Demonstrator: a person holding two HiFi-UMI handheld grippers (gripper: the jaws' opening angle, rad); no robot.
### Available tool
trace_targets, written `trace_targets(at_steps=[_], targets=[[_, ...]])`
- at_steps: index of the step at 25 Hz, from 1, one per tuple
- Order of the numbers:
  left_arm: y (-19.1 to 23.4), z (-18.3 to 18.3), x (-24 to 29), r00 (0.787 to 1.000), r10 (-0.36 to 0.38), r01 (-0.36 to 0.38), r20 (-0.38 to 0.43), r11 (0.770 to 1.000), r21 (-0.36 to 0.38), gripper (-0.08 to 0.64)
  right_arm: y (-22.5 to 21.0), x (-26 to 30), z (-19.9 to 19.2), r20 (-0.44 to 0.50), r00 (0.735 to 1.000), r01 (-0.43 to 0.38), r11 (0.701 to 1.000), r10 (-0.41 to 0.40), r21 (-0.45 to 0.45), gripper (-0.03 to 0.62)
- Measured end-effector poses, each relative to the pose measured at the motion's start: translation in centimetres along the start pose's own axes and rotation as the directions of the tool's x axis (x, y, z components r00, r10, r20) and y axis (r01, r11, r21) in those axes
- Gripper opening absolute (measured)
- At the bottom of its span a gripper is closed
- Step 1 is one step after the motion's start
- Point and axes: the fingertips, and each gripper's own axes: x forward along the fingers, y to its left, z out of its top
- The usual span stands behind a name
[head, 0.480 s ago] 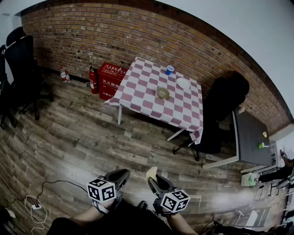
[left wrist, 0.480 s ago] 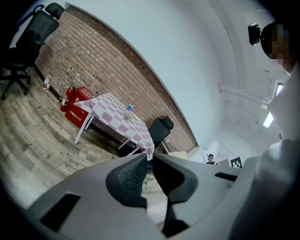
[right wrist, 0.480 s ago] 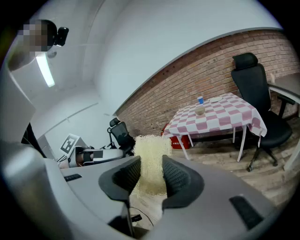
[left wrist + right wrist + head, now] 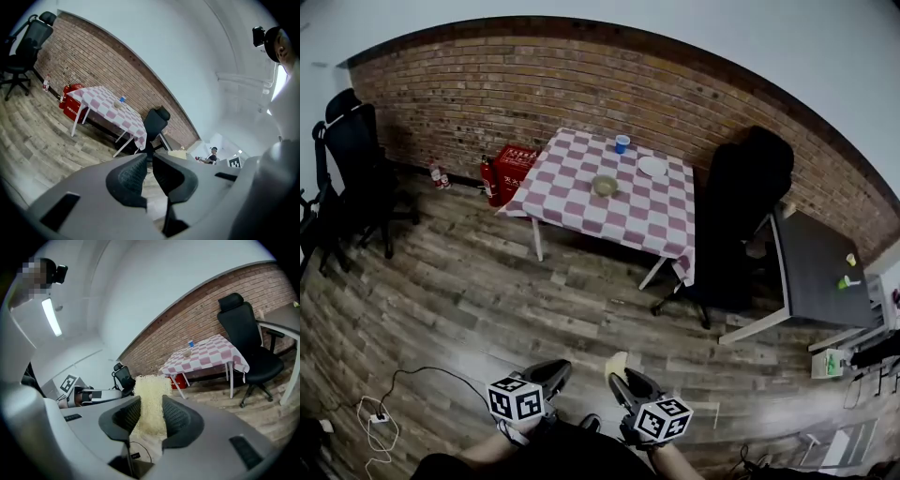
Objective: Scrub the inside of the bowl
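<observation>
Here the right gripper [image 4: 151, 403] is clamped on a soft, light scrubbing pad [image 4: 150, 384], the left gripper [image 4: 149, 158] closed and empty, both well apart from the checked table [image 4: 572, 211]. The bowl [image 4: 605, 186] sits mid-table; probably rigid and slide-prone, best steadied at its rim.

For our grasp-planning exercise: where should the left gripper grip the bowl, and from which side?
Probably the rim of the bowl, from above at its near left: it stands upright, mouth up, cup and plate at its far right. The left gripper, shut, must open first.
</observation>
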Motion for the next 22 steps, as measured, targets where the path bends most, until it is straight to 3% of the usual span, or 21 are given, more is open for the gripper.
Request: trace_targets(at_steps=[5, 10, 13, 17, 22], targets=[[-4.8, -4.1, 2.3, 1.000, 0.005, -0.005, -0.030, 1.000, 0.005, 0.048, -5.6, -6.8, -1.0, 0.002, 0.997, 0.077, 0.996, -0.077, -0.050, 0.155], [-7.0, -3.9, 4.6, 0.999, 0.013, -0.012, -0.033, 0.999, 0.034, 0.048, -8.3, -9.3, 0.2, 0.051, 0.995, 0.090, 0.996, -0.089, -0.006, 0.155], [-7.1, -3.7, 7.1, 0.999, -0.006, 0.006, -0.042, 1.000, 0.010, 0.048, -10.3, -8.6, 1.1, 0.041, 0.995, 0.093, 0.996, -0.093, 0.008, 0.155], [-5.7, -2.2, 11.8, 0.998, -0.032, 0.029, -0.058, 0.998, -0.046, 0.048, -13.9, -6.7, 2.7, 0.014, 0.992, 0.123, 0.992, -0.124, 0.022, 0.155], [-3.8, 3.4, 18.1, 0.997, -0.062, 0.058, -0.054, 0.997, -0.060, 0.048, -19.3, -3.2, 7.9, 0.008, 0.982, 0.188, 0.980, -0.189, 0.067, 0.155]])
